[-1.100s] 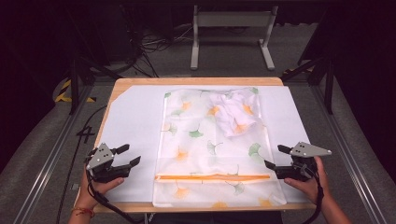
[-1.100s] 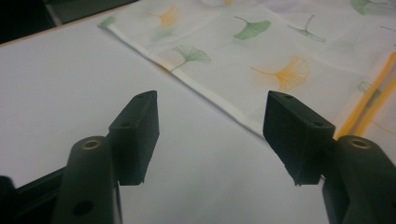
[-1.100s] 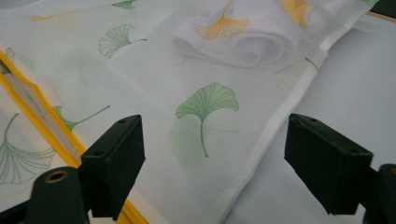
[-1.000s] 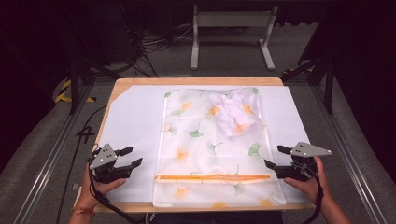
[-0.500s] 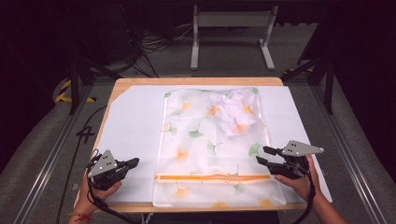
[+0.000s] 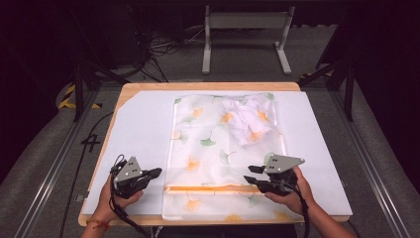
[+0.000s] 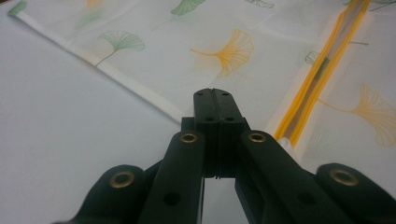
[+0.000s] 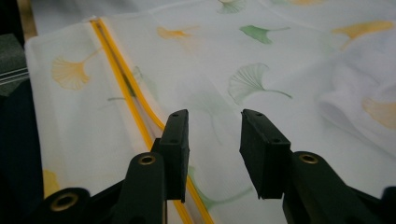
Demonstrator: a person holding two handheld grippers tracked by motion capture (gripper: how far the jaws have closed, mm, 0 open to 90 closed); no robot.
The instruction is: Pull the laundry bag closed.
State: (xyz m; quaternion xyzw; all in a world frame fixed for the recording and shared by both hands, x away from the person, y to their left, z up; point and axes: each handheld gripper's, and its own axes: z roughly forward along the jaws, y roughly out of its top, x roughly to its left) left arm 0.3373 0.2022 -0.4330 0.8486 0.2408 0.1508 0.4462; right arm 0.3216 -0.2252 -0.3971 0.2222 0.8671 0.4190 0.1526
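Sheer, ginkgo-printed bag [image 6: 218, 148] lies flat mid-surface, crumpled white cloth [image 6: 250, 121] inside near its far end; it looks light, limp and slippery, best pinched at the stiffer orange zip strip [image 6: 213, 188]. Left gripper [image 6: 151, 173], just left of the bag, has its fingers pressed together on nothing. Right gripper [image 6: 250, 174], over the strip's right end, has just been closing, its fingers [image 8: 175, 140] half apart and empty.
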